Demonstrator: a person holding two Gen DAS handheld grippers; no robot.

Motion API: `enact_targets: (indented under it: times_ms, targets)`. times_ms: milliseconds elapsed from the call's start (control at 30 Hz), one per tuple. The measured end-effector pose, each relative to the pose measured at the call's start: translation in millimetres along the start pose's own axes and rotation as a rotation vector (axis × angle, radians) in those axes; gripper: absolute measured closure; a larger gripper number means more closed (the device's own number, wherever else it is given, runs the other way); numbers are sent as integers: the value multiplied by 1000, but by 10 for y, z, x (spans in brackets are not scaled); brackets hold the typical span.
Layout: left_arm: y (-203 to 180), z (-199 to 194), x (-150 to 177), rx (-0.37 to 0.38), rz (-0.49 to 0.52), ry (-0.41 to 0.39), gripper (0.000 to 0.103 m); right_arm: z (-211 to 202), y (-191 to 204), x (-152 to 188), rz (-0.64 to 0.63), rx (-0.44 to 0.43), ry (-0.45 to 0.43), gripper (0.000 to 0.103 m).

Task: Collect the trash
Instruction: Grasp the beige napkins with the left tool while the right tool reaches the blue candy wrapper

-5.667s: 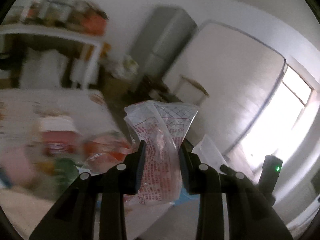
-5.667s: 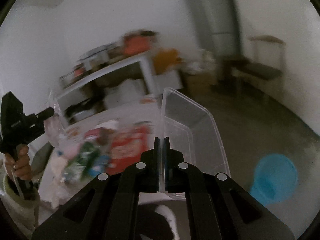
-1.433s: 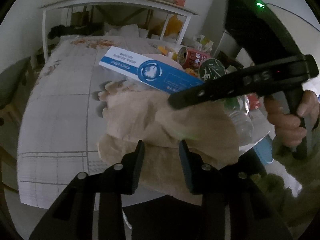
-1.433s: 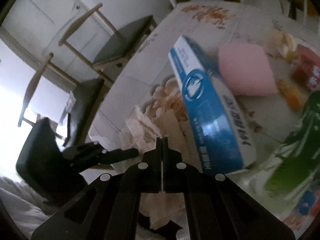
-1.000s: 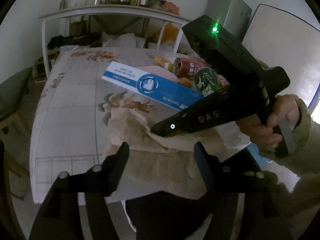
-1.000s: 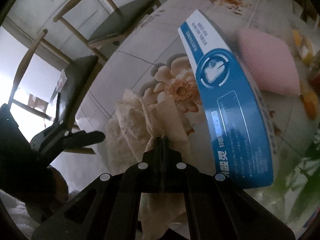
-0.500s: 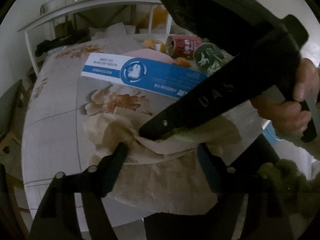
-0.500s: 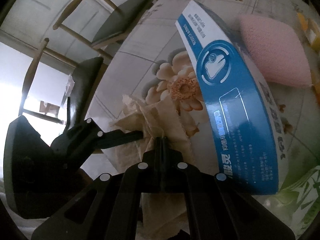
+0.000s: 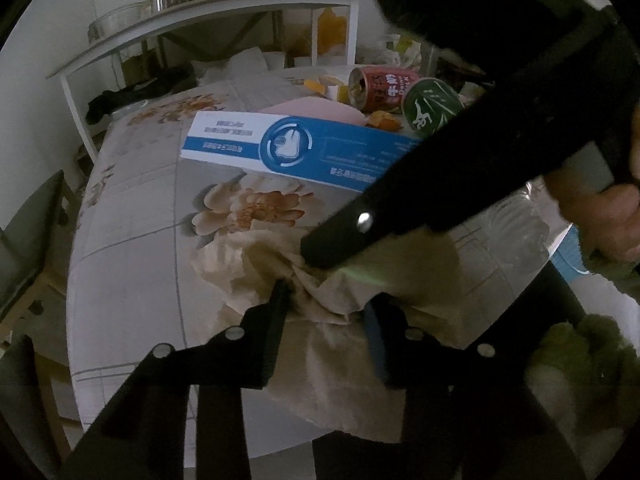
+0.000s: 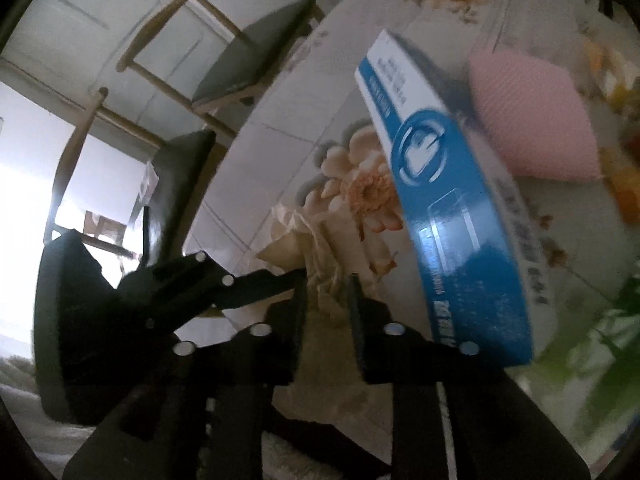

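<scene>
Left gripper [image 9: 324,312] closed in since a second ago, jaws closing around crumpled tissue [image 9: 320,280], pads pressing its bunch. Right gripper [image 10: 326,304], shut before, jaws opening, tissue between, unclamped. Tissue at near edge of table [image 9: 132,248], floral cloth. Blue box [image 9: 296,152] just behind tissue; pink pouch [image 10: 528,116], cans [image 9: 384,84] farther back. Shelf [image 9: 208,4] beyond table; chairs [image 10: 248,60] beside it.
</scene>
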State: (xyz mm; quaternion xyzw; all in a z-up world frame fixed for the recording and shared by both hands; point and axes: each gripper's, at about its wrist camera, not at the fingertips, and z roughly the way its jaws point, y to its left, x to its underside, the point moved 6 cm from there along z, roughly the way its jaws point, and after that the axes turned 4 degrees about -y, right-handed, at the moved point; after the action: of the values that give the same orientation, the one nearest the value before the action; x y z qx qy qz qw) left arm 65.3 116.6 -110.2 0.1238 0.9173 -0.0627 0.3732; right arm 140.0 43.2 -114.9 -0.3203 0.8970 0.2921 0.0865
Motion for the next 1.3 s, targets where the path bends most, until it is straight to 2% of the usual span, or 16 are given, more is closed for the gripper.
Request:
enact_targets:
  times_ms: [167,300,400,533,600,700,833,900,1000,1167,1300]
  targets:
    - [10,11,-19,-11,-9,4,77,-409,-21,-20,23,-16,-141,68]
    - [16,1,-19,-11,-28,-11,86,-859,-186,98,84,-20,-274,64]
    - [30,-6,-18,1,-53,-27,91,-1170,-410,276,141,21,-352,61]
    - [37,1,-16,12,-75,-38,92,-1549,-820,586,269,104,-453,60]
    - [30,13,-31,9,-69,-36,92,-1802,-1139,838,392,162,-558,57]
    - [13,20,-25,6,-69,-39,92,-2031,-1488,1164,539,234,-649,50]
    - [3,30,-26,13,-69,-51,92,-2204,-1940,1646,697,358,-649,44]
    - [13,47,-44,24,-68,-49,92,-2219,-2032,1782,733,391,-651,38]
    - [8,73,-70,31,-53,-44,92,-2168,-2107,1869,775,415,-647,34]
    - [18,91,-83,33,-52,-45,92,-2107,-2112,1801,785,417,-630,34]
    - [24,105,-98,33,-68,-53,92,-2088,-1980,1574,713,371,-632,34]
